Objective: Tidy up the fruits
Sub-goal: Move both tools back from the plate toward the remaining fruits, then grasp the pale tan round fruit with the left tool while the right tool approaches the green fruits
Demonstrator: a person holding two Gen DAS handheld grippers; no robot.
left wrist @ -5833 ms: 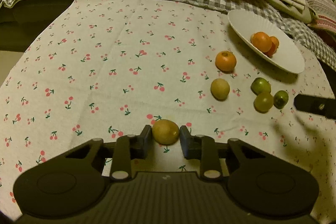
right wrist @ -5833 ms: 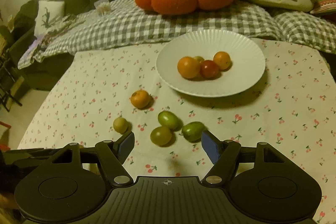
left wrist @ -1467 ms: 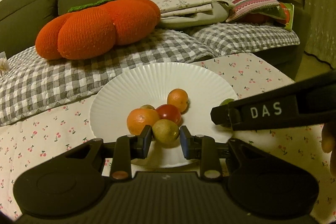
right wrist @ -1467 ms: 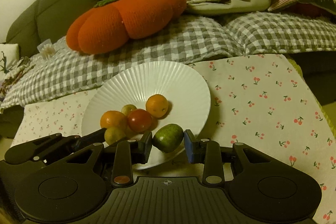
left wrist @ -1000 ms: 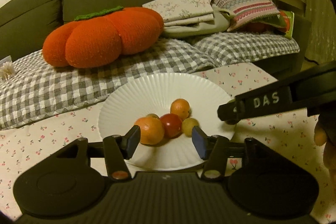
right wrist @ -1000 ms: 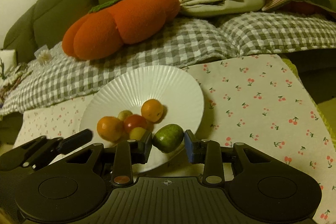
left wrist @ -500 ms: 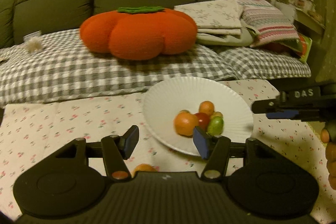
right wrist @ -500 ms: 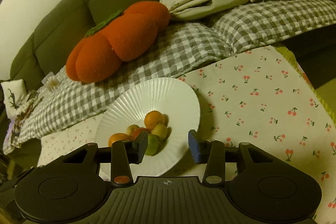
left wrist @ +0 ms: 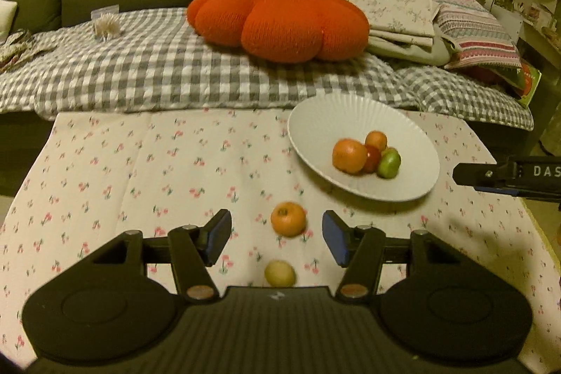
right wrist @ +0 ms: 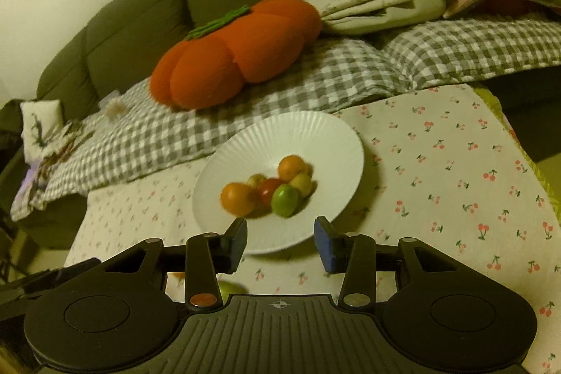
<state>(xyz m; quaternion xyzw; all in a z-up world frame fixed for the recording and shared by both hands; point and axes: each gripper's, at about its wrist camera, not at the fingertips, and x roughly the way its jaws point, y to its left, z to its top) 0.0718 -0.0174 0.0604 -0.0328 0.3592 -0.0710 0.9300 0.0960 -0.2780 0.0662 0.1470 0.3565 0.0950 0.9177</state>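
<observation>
A white ribbed plate (right wrist: 280, 135) holds several fruits, among them a green one (right wrist: 284, 199) at the front, an orange one (right wrist: 238, 198) and a red one (right wrist: 268, 190). My right gripper (right wrist: 280, 238) hangs open over the plate's near rim with nothing between its fingers. My left gripper (left wrist: 277, 234) is open above the cherry-print cloth, left of the plate (left wrist: 350, 114). An orange fruit (left wrist: 288, 224) lies on the cloth in line with its gap, untouched. A pale yellow fruit (left wrist: 279, 273) lies nearer, partly hidden by the gripper body.
The cherry-print cloth (left wrist: 140, 170) covers the table. Behind it a sofa carries a checked blanket (left wrist: 140, 65), an orange pumpkin cushion (left wrist: 277, 20) and folded linen (left wrist: 403, 13). Another green fruit (right wrist: 231, 290) peeks out under my right gripper. The right gripper's finger (left wrist: 484, 174) reaches in beside the plate.
My right gripper let go of the green fruit, which now lies on the plate, and drew back. My left gripper, open, pulled back and swung left, bringing the loose fruits on the cloth into view.
</observation>
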